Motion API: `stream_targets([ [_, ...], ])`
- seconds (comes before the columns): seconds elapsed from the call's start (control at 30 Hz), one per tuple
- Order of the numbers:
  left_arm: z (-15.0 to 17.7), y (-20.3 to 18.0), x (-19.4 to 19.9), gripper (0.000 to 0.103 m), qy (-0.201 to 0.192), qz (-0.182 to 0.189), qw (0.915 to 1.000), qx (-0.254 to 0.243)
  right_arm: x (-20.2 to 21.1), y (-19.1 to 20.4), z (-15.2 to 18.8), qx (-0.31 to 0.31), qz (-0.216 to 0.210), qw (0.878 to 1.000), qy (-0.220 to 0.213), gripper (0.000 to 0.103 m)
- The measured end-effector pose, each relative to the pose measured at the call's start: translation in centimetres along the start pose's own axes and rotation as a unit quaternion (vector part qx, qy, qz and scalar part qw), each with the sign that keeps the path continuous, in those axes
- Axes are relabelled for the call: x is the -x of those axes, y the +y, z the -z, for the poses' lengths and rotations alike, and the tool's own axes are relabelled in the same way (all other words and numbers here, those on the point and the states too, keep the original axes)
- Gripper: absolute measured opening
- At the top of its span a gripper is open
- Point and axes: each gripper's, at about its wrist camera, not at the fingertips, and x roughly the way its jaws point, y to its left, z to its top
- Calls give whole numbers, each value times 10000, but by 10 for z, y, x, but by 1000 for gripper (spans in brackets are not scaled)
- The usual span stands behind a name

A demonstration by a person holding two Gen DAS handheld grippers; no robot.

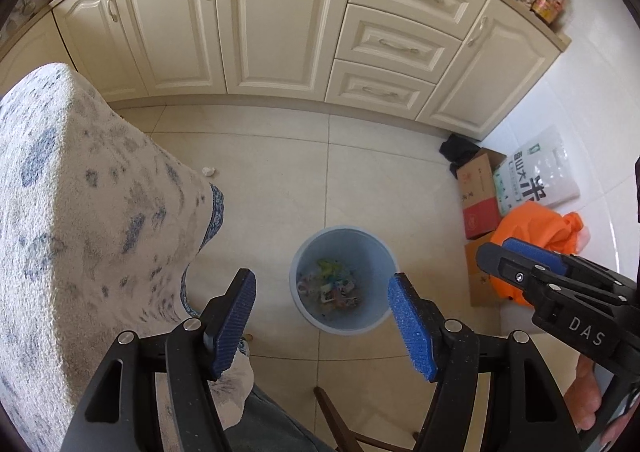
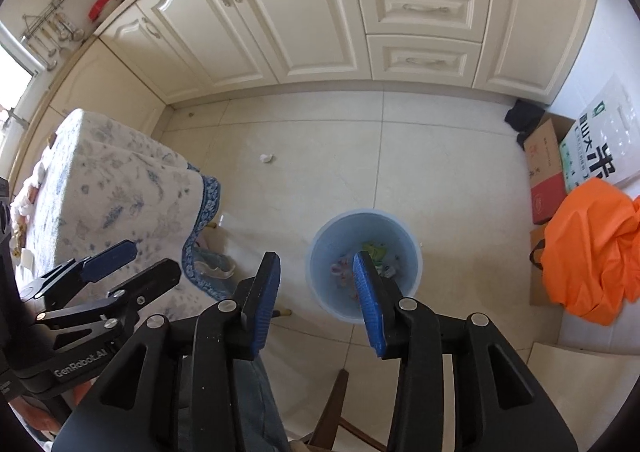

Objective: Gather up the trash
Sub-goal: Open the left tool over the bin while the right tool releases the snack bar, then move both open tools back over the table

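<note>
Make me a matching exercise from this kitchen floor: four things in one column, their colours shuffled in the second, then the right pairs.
Things:
1. bin
2. bag
3. crumpled paper
4. cupboard doors

Colours:
A. orange
B. cream
C. pale blue
D. white

Pairs: 1-C, 2-A, 3-D, 4-B

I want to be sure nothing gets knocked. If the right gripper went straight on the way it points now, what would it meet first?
Probably the round pale blue plastic bin on the floor: the right gripper, jaws open and empty, points down at its near left rim. Depth is unclear, but nothing shows between them.
</note>
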Motion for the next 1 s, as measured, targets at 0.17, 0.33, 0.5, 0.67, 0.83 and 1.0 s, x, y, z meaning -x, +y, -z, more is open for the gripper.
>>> stream_targets([
  [0.17,4,6,8,64,-33,13,10000,40,3,5,3,53,148,9999,-12,39],
  [0.33,7,7,17,64,-100,28,9999,46,8,6,5,65,261,9996,-10,39],
  [0.5,14,9,34,64,-195,52,9998,20,17,9,9,64,322,9995,-10,40],
  [0.67,29,15,60,65,-388,53,9992,26,32,17,16,158,338,9992,-113,40],
  [0.83,51,22,90,70,-642,4,9979,69,49,31,24,270,409,9983,-317,48],
  [1.0,78,31,122,70,-874,-25,9961,148,64,49,32,435,359,9972,-485,50],
])
